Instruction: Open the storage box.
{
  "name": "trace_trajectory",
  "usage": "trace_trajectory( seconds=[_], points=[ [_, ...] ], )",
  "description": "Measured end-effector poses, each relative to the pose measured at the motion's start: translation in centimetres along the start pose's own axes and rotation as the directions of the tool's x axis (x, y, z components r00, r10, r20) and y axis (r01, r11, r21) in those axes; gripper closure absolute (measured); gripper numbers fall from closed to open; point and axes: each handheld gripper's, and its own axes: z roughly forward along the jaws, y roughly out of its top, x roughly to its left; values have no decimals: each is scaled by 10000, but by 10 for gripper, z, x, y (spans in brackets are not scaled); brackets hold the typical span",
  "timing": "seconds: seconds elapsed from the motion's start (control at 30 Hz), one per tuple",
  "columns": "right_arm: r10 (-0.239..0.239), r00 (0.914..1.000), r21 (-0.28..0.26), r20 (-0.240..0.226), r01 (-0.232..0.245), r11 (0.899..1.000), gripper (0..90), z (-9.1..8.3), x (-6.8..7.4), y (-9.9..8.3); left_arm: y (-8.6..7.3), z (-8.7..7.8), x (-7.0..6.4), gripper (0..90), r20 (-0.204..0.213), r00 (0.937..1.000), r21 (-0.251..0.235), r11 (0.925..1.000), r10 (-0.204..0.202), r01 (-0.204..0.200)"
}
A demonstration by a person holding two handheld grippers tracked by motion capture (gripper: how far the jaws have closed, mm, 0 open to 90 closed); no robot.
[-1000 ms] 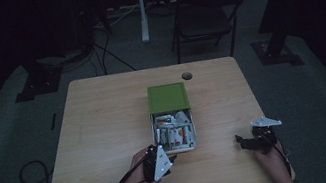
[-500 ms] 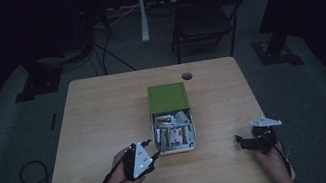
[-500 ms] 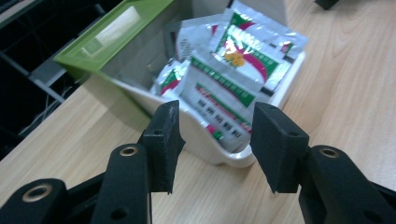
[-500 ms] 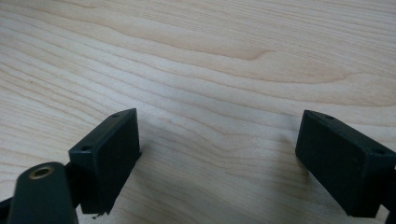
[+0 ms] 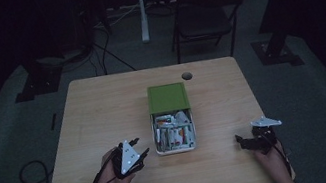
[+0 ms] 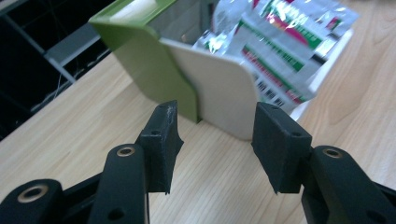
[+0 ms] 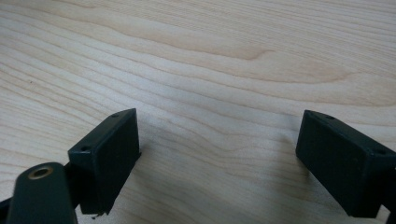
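Note:
A white box with several foil sachets inside sits mid-table, its green lid slid back over the far half. My left gripper is just left of the box's near end, open and empty. In the left gripper view my left gripper points at the white box wall, with the green lid beyond and the sachets at upper right. My right gripper rests open near the table's front right; in the right gripper view my right gripper faces bare wood.
The wooden table has a round cable hole at its far edge. A dark folding chair and a desk frame stand behind it. Cables lie on the floor at left.
My left gripper has pulled back leftward from over the box's near corner and now sits beside the box. The right gripper has stayed put.

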Motion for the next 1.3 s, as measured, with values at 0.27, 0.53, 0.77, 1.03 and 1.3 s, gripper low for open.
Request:
trace_trajectory(
  seconds=[0.27, 0.53, 0.77, 1.03, 1.3],
  points=[
    [3, 10000, -2, 1, -3, 10000, 131, 0, 0, 0, -20, -2, 14, 496, -329, 9983, 433, 9978, -483, 497],
    [145, 9998, 4, 123, -145, 9999, 133, -1, 1, -1, -42, -7, 28, 449, -515, 9883, 714, 9866, -1435, 1469],
    [136, 9998, -8, 116, -136, 9999, 133, -1, 1, -1, -60, -11, 40, 345, -877, 9688, 1000, 9656, -2319, 2402],
    [117, 9999, -11, 71, -117, 9999, 133, -1, 1, -1, -79, -13, 50, 252, -1012, 9376, 1452, 9274, -3325, 3446],
    [-14, 10000, -3, -24, 14, 10000, 131, -1, 2, -1, -94, -11, 52, 189, -1249, 9173, 1875, 8989, -3781, 3960]
  ],
)
